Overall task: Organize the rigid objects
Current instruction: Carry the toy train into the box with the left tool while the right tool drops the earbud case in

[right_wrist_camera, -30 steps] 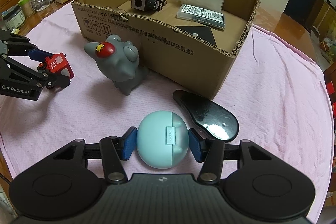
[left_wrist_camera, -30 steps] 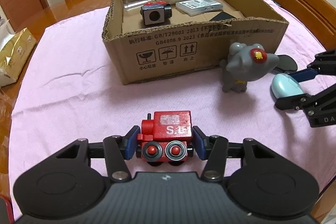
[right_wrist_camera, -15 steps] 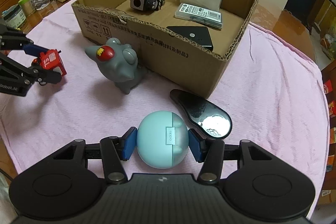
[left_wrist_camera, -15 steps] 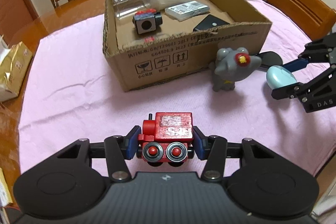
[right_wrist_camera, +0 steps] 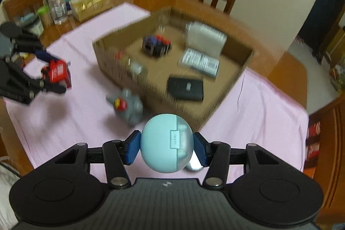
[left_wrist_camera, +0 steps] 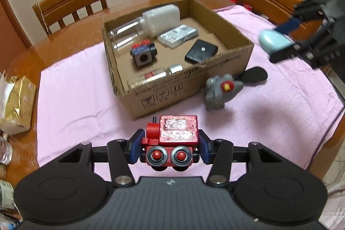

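Jaws of the left gripper [left_wrist_camera: 170, 149] pinch a red toy train [left_wrist_camera: 172, 139] by its two flanks; jaws of the right gripper [right_wrist_camera: 166, 148] pinch a pale blue earbud case [right_wrist_camera: 167, 141] across its widest girth. Both loads hang clear of the pink cloth [left_wrist_camera: 75, 89] on the counter, short of the cardboard box [left_wrist_camera: 235, 57], which lies at twelve o'clock from either gripper.

Risks noted:
- The case is smooth and rounded, held only at two small contact patches. It could roll or squirt out if the grip eases or the hand swings sharply.
- The two grippers approach one box from opposite sides. In the left wrist view the right one stands at two o'clock, above the box's near corner, so a clash over the opening is possible.
- The box already holds a clear jar [left_wrist_camera: 148, 25], a black cube toy [left_wrist_camera: 143, 54], a flat white pack [left_wrist_camera: 177, 35] and a black slab [left_wrist_camera: 201, 51]; a careless drop could land on these.
- The grey figurine [left_wrist_camera: 220, 91] stands against the box's front wall and could be knocked by a low pass.

The train is blocky, its paint worn, with two round bosses on the end facing the camera. The case is glossy and two-toned, with a small hinge tab.
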Motion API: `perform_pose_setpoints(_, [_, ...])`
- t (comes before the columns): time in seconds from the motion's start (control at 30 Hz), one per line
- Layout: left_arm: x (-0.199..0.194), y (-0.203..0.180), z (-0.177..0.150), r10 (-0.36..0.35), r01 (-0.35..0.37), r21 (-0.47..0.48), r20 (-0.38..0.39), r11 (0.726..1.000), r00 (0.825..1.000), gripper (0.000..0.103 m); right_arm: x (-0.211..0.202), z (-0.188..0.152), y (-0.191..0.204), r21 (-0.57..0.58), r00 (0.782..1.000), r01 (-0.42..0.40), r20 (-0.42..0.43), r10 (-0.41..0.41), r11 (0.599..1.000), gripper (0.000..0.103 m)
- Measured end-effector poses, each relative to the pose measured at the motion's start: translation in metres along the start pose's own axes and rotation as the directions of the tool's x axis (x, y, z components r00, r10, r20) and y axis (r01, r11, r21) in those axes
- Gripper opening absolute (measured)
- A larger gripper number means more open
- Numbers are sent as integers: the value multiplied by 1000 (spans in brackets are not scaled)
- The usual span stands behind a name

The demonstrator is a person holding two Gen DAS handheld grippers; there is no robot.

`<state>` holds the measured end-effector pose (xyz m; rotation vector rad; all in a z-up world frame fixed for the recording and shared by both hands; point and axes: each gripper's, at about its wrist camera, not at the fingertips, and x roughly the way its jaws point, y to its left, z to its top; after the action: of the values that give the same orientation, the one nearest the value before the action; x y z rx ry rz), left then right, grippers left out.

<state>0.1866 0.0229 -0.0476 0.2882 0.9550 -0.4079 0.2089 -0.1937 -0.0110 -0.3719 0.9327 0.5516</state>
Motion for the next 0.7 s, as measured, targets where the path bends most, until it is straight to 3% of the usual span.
perform_pose_setpoints(0.17, [-7, 6, 14, 8, -7, -16, 43, 1000, 999, 51, 11, 29, -8, -1, 998, 17, 56, -16, 1000, 58])
perform_pose_setpoints(0.33, [-10, 12, 29, 44, -41, -37, 80, 998, 996, 51, 37, 47, -16, 0, 998, 14, 54, -14, 1000, 58])
perform_pose_setpoints(0.57, [-9, 24, 55, 73, -63, -79, 127, 995, 989, 51, 74, 42, -24, 30, 1000, -3, -12, 4, 1000, 58])
perform_pose_setpoints(0.7, [-3, 25, 70, 77, -66, -79, 137, 995, 988, 51, 79, 39, -28, 64, 1000, -23, -6, 24, 998, 56])
